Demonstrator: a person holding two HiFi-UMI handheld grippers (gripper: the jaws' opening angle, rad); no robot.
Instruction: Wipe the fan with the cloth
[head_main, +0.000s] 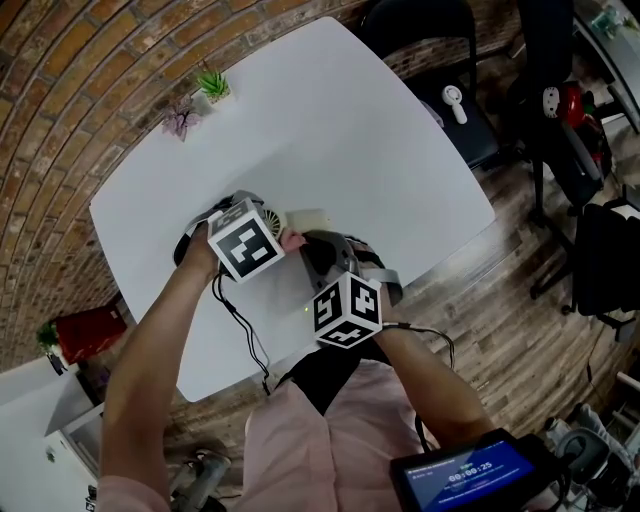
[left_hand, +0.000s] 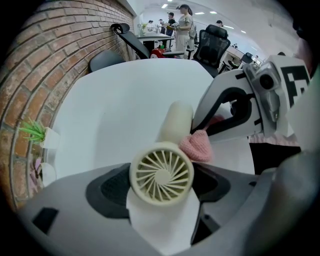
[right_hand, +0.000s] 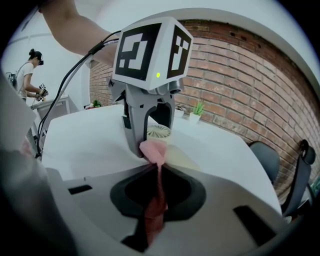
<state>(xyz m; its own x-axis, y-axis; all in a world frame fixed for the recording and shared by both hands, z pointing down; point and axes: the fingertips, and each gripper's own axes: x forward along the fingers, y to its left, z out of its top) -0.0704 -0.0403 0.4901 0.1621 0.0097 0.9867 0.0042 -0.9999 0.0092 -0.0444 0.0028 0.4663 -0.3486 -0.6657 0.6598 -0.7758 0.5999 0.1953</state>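
Note:
A small cream hand-held fan (left_hand: 162, 172) with a round grille lies between the jaws of my left gripper (left_hand: 161, 187), which is shut on its head; its handle (left_hand: 176, 122) points away over the white table (head_main: 330, 130). My right gripper (right_hand: 157, 165) is shut on a pink cloth (right_hand: 154, 150) and presses it against the fan's side, right beside the left gripper (right_hand: 147, 125). The pink cloth (left_hand: 197, 146) shows at the fan's right. In the head view both grippers (head_main: 245, 240) (head_main: 348, 305) meet near the table's front edge, with the fan (head_main: 300, 218) and the cloth (head_main: 292, 239) between them.
Two small potted plants (head_main: 213, 86) (head_main: 182, 121) stand at the table's far left corner by the brick wall. A dark chair (head_main: 455, 100) carrying a white object is at the table's right side. People stand at desks in the background (left_hand: 182, 20).

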